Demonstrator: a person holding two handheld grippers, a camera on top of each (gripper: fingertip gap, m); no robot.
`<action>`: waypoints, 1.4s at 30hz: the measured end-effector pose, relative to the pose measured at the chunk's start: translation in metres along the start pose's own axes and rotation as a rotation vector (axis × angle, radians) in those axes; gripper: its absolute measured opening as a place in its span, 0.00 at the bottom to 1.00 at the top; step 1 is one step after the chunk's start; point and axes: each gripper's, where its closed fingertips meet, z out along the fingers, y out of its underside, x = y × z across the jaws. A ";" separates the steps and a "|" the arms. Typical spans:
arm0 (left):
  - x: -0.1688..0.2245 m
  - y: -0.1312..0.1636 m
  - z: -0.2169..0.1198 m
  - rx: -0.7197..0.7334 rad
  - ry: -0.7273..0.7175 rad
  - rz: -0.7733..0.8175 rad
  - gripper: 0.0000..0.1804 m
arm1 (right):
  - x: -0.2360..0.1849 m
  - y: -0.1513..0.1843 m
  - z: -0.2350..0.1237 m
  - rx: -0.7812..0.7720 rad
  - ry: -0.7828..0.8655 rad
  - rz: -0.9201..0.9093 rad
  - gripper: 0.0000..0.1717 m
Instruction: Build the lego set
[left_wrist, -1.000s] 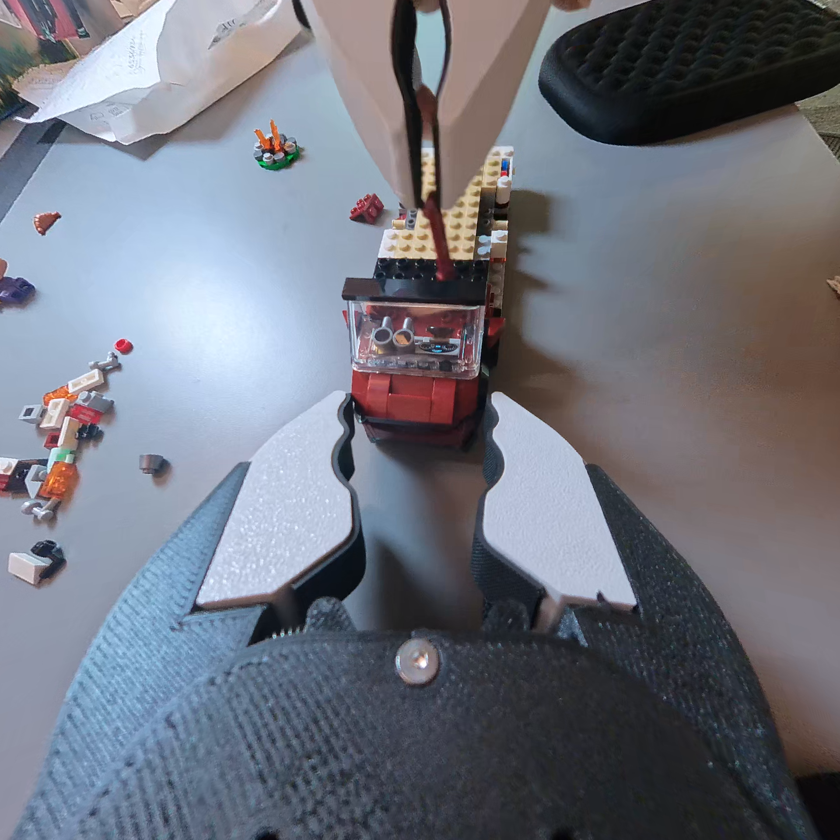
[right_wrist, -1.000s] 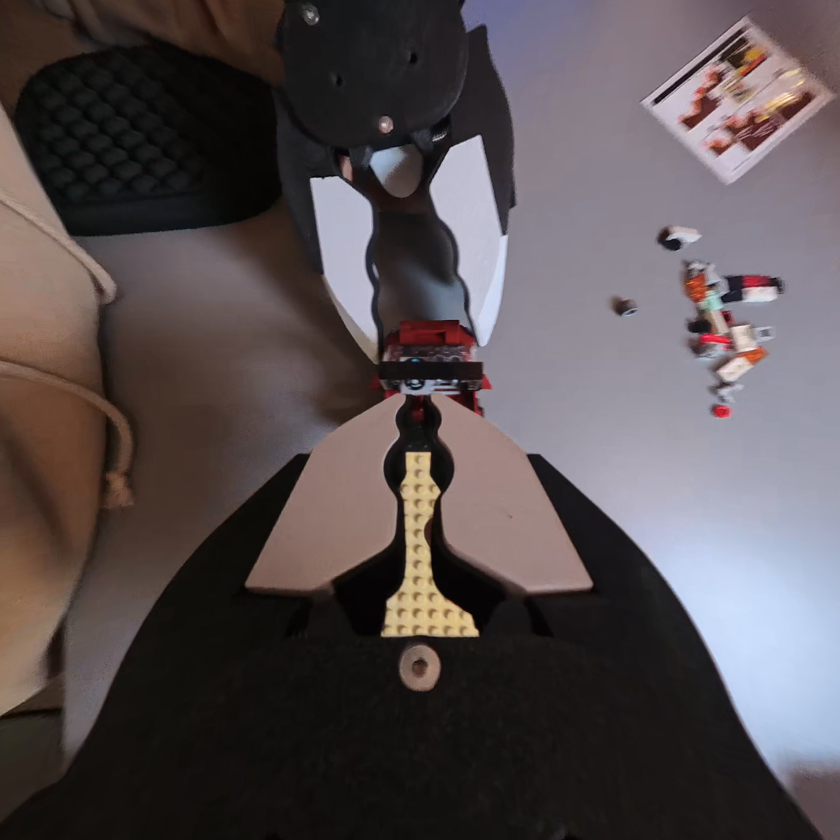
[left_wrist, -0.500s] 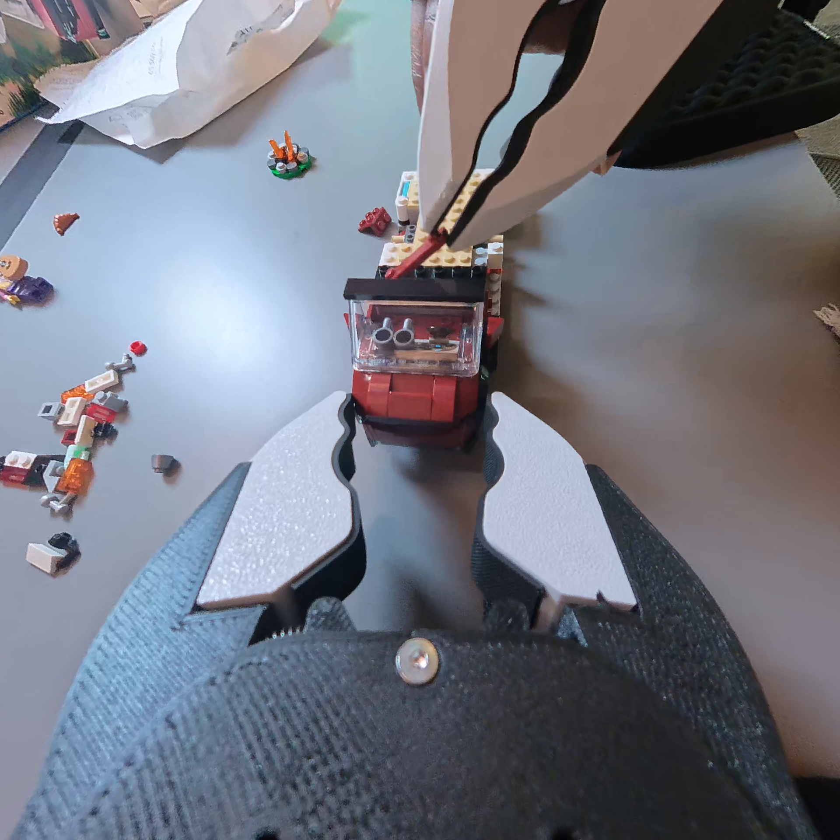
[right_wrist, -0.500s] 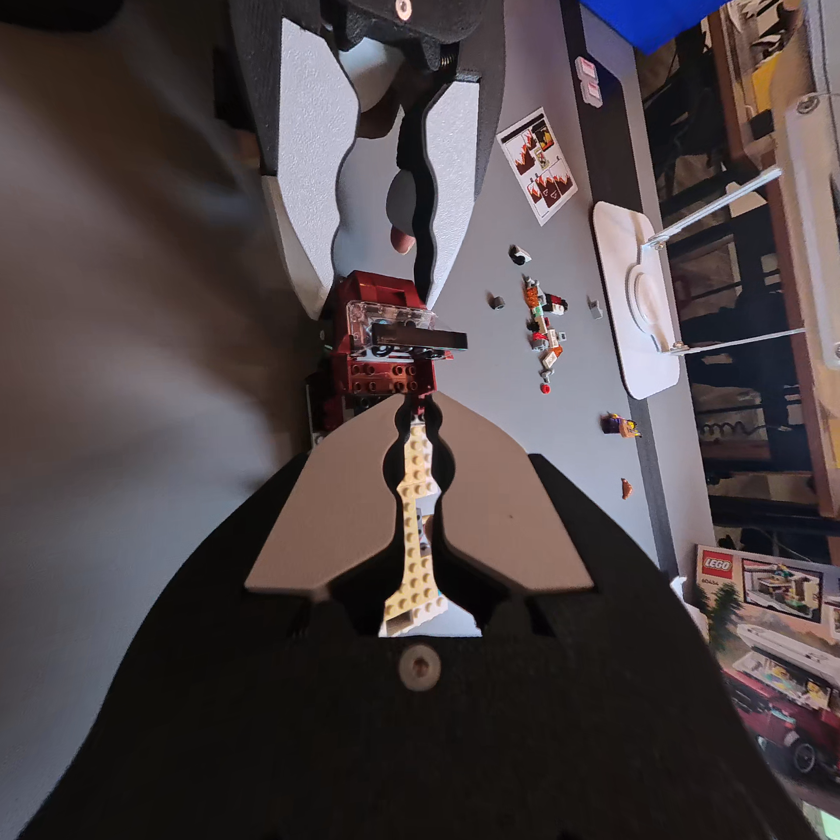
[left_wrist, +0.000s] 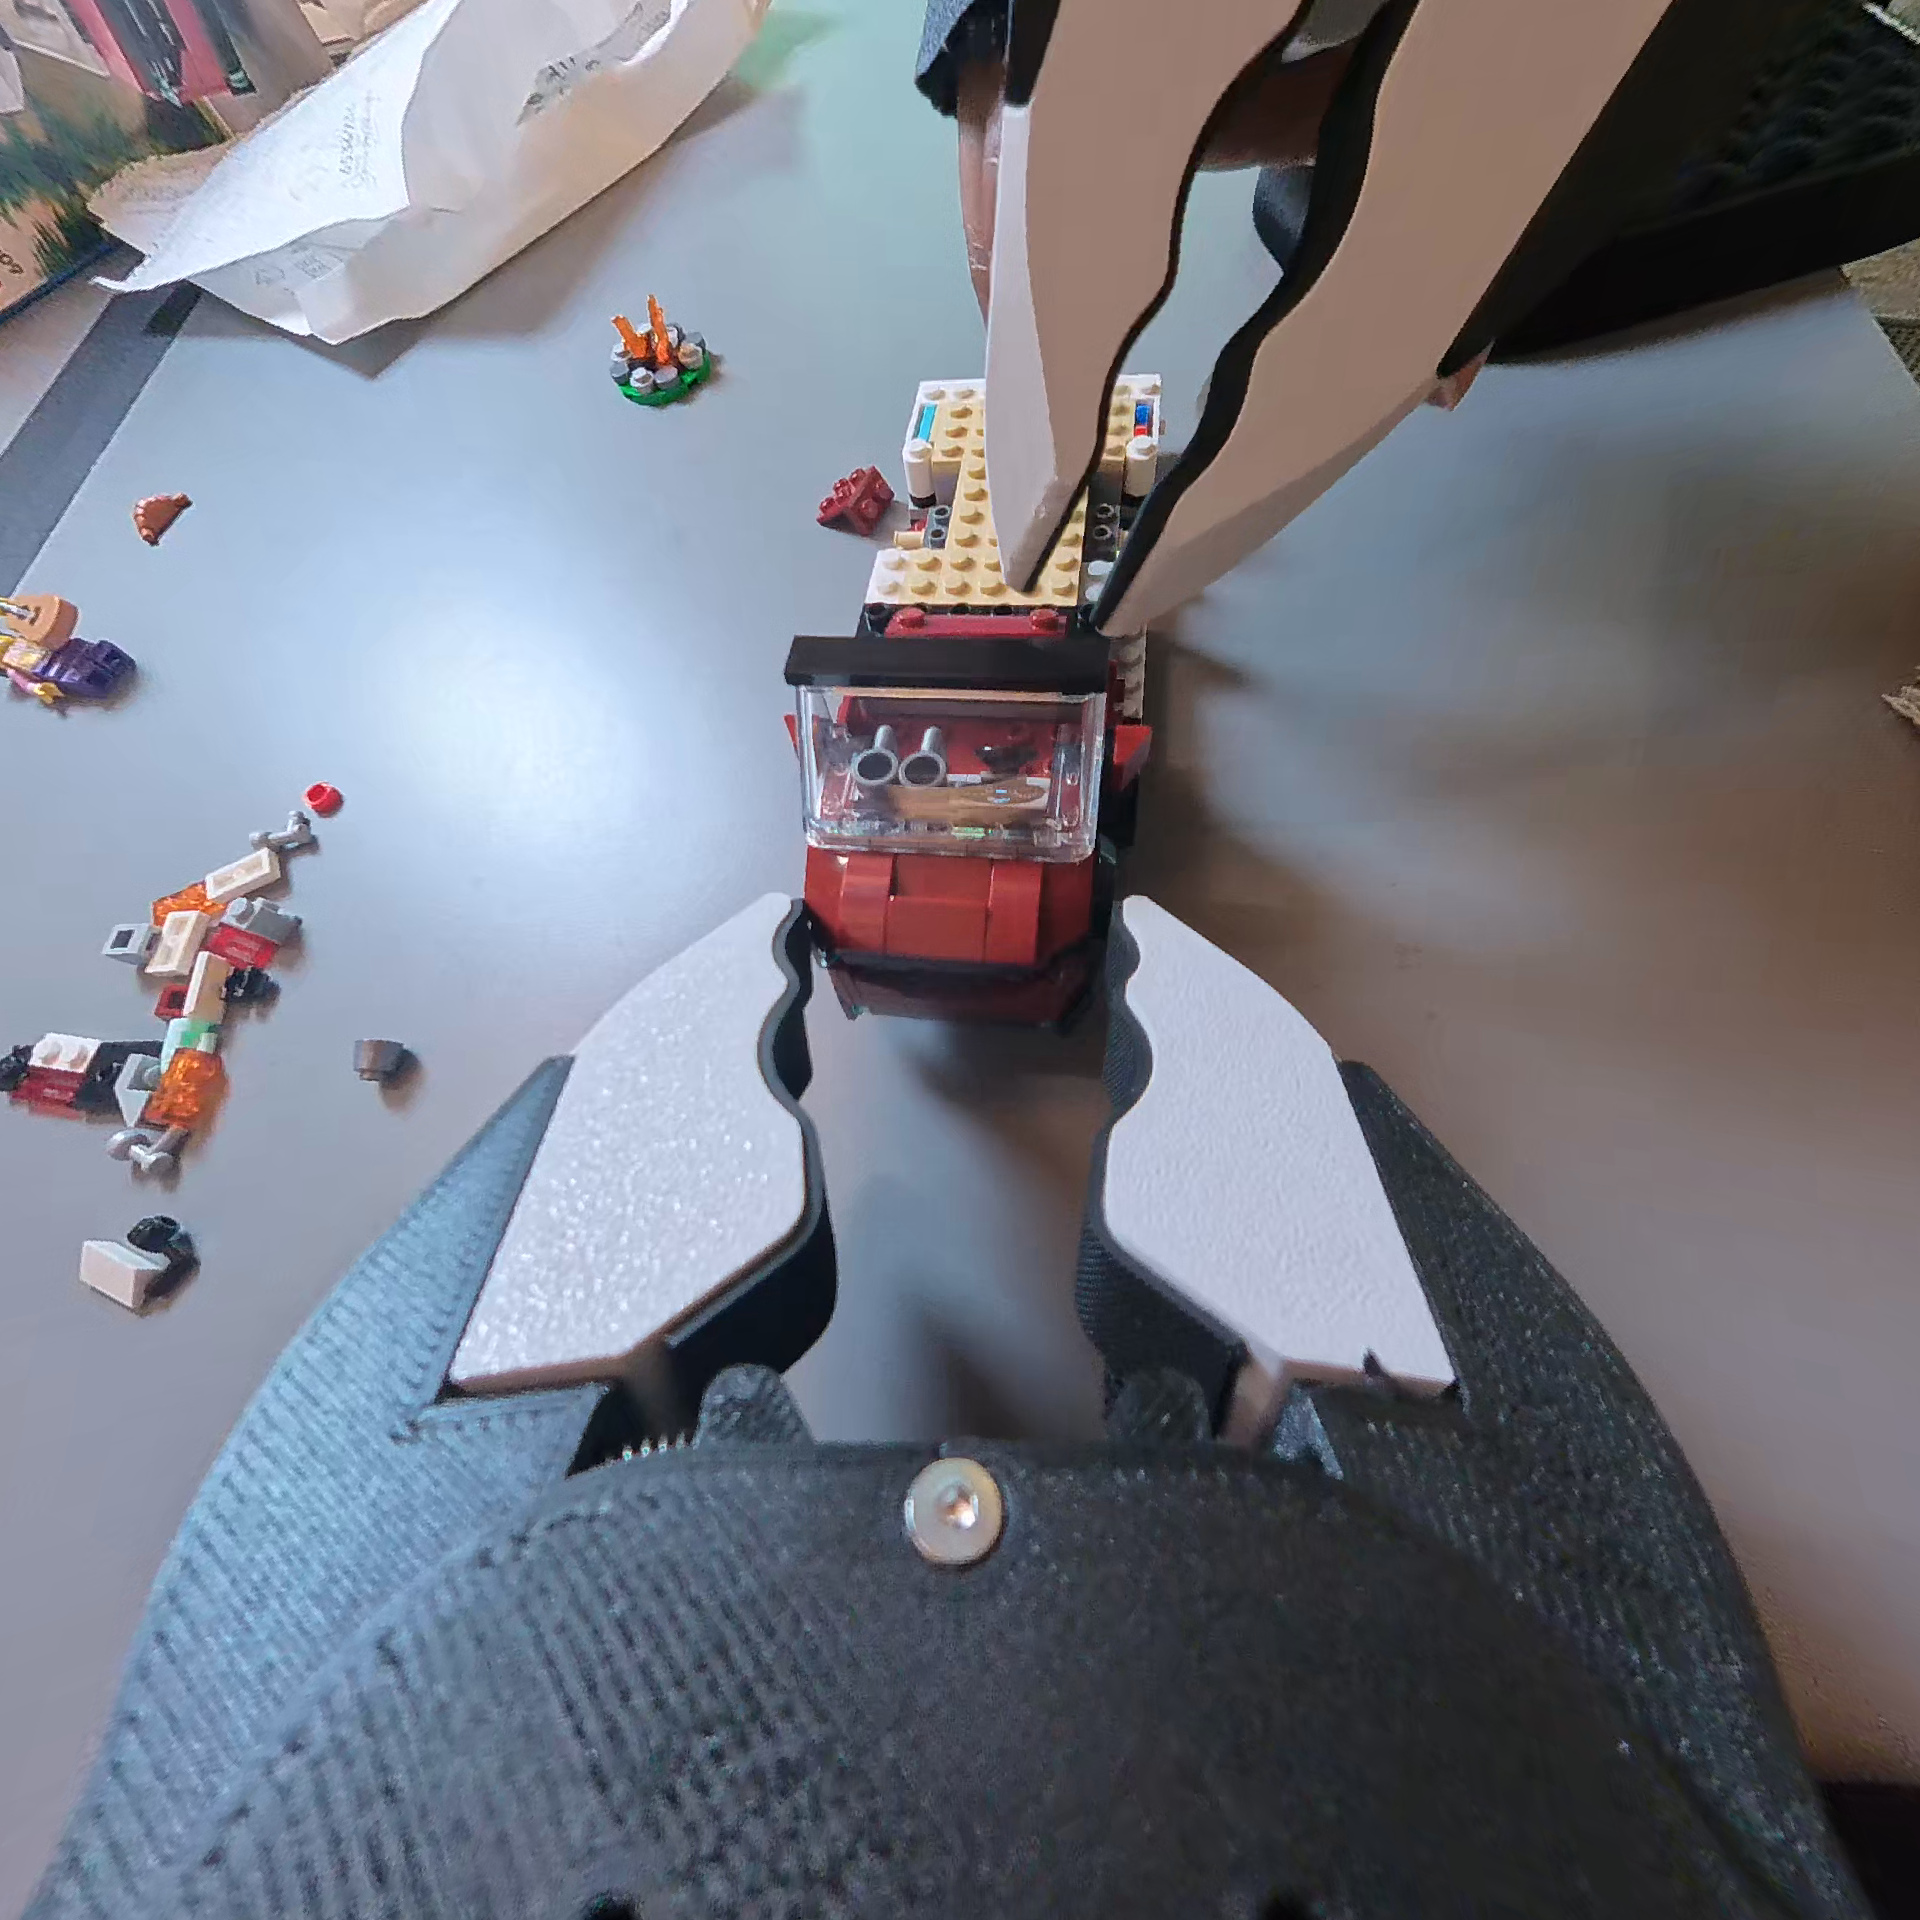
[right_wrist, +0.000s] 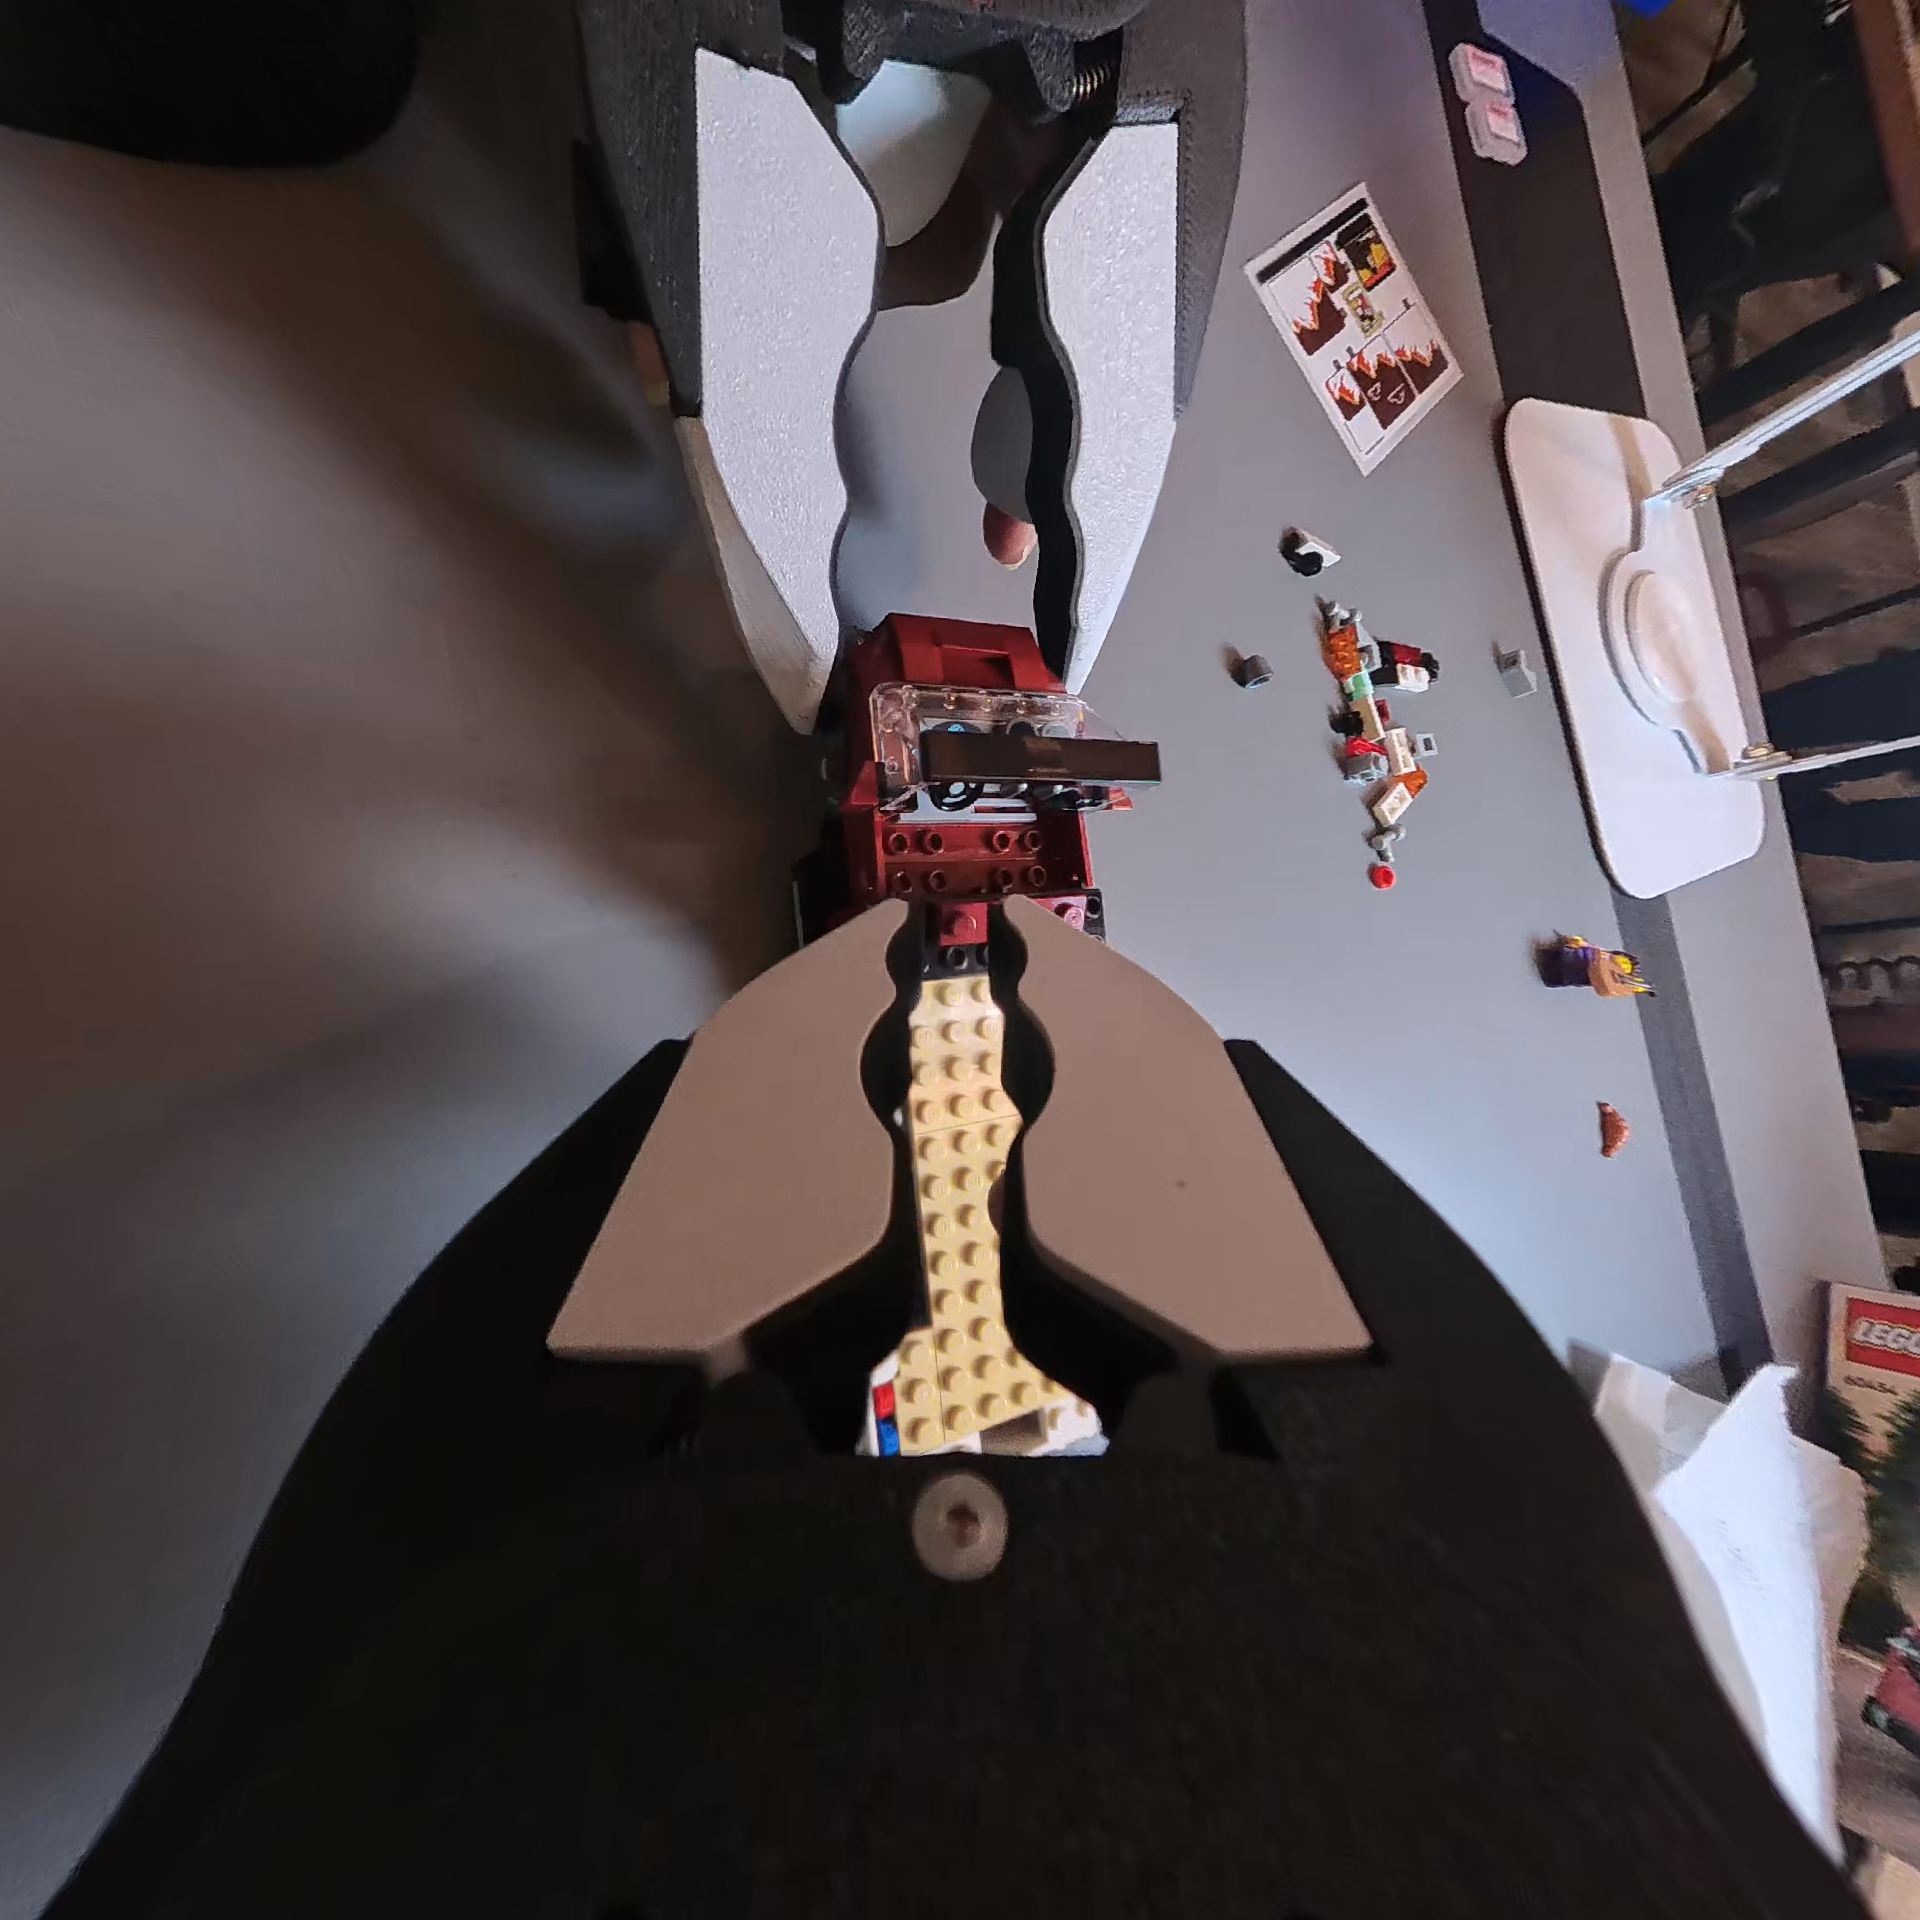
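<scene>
A dark red brick-built toy van (left_wrist: 945, 904) with a clear windscreen and a tan studded roof (left_wrist: 966, 540) stands on the grey table (left_wrist: 1455, 935). My left gripper (left_wrist: 954, 914) is shut on the van's front, one pad on each side of the nose. The right wrist view shows it (right_wrist: 945, 696) in the same hold. My right gripper (right_wrist: 951, 909) hovers over the roof (right_wrist: 961, 1143), open by a small gap. In the left wrist view its tips (left_wrist: 1065, 603) rest at the roof's front edge. A thin dark red plate (left_wrist: 977, 621) lies flat behind the black visor, free of the pads.
Loose small bricks (left_wrist: 187, 997) lie to the left, with a small campfire build (left_wrist: 660, 358), a dark red brick (left_wrist: 854, 497) and a purple figure (left_wrist: 62, 655). A white paper bag (left_wrist: 436, 156) lies at the far left, a black pad (left_wrist: 1766, 156) at the far right. A sticker sheet (right_wrist: 1351, 327) lies near a white stand base (right_wrist: 1621, 644). The tips of one gripper are about 5 cm away from the tips of the other.
My right gripper held the thin dark red plate on end, tilted it down onto the van behind the visor, then opened off it. My left gripper kept its hold.
</scene>
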 end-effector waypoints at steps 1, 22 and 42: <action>0.000 0.000 0.000 -0.001 0.000 0.000 0.30 | 0.000 -0.002 -0.001 0.014 -0.012 0.022 0.07; 0.002 0.007 0.004 -0.015 0.019 -0.007 0.30 | 0.007 0.007 0.013 -0.128 -0.356 0.309 0.00; 0.002 0.007 0.005 -0.001 0.018 -0.014 0.30 | 0.005 0.009 0.013 -0.320 -0.412 0.317 0.00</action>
